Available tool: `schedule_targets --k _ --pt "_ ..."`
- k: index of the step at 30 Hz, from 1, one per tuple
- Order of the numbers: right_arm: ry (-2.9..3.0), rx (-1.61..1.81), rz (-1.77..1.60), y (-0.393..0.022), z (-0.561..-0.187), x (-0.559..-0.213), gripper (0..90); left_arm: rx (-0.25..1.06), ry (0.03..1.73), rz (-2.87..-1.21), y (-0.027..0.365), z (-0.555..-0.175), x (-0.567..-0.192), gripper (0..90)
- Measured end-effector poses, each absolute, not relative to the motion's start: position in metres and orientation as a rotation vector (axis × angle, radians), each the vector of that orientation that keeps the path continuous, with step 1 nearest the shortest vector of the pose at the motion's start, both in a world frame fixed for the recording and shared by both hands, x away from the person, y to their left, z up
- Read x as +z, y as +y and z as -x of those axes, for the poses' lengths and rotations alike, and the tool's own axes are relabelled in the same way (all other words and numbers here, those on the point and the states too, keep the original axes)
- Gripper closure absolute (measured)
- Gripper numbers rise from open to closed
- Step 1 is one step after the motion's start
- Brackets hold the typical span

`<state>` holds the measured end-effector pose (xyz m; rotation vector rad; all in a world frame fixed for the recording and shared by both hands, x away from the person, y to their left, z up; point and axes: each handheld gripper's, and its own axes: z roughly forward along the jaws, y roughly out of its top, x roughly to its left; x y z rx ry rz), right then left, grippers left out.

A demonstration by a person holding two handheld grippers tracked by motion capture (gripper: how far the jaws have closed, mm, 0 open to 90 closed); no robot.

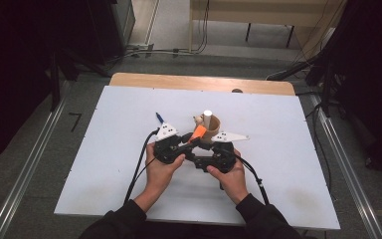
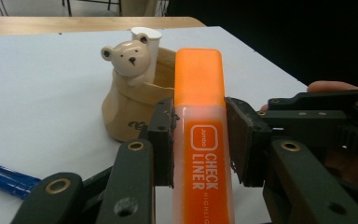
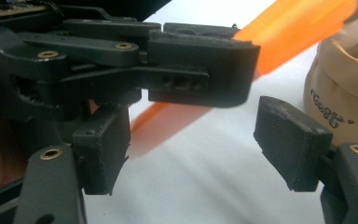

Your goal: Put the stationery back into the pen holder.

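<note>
My left gripper (image 2: 199, 140) is clamped on an orange highlighter (image 2: 200, 121), pads on either side of the barrel just below the cap, with the cap standing up past the fingertips. Just beyond it, slightly to the gripper's left, sits a wooden bear-shaped holder (image 2: 130, 100) with a white tube (image 2: 148, 35) already in it. My right gripper (image 3: 191, 144) hangs with jaws apart and nothing between them, close under the left one's jaws (the highlighter (image 3: 289, 28) crosses above it). I judge the highlighter light and stiff, its smooth plastic a bit slippery, so the flat sides of the barrel are the place to hold; a grip on the cap could pull it loose. The holder looks light enough to tip if nudged. Blue pens (image 2: 4, 179) lie low to the left gripper's left.
</note>
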<state>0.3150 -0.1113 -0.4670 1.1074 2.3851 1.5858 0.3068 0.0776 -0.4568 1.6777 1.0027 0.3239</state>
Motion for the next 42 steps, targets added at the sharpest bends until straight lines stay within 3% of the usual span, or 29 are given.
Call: schedule_targets --k 5,9,15,18,28,42 --pt "2.383 1.588 -1.101 -0.111 -0.316 -0.468 33.0 0.305 0.982 -1.682 0.071 -0.302 -0.456 65.3" --pt "2.392 1.600 -1.092 -0.111 -0.316 -0.468 47.0 0.286 0.987 -1.665 0.070 -0.301 -0.456 65.2" --pt "2.402 1.620 -1.083 -0.112 -0.316 -0.468 49.1 0.266 1.002 -1.649 0.072 -0.300 -0.455 64.8" --pt "2.387 1.617 -1.106 -0.115 -0.317 -0.468 60.9 0.251 1.004 -1.633 0.074 -0.300 -0.454 64.3" --pt "2.376 1.617 -1.143 -0.119 -0.319 -0.467 71.9 0.234 1.004 -1.624 0.075 -0.299 -0.452 60.5" --pt "2.353 1.626 -1.154 -0.127 -0.321 -0.465 72.1 0.218 0.988 -1.610 0.080 -0.297 -0.449 52.5"
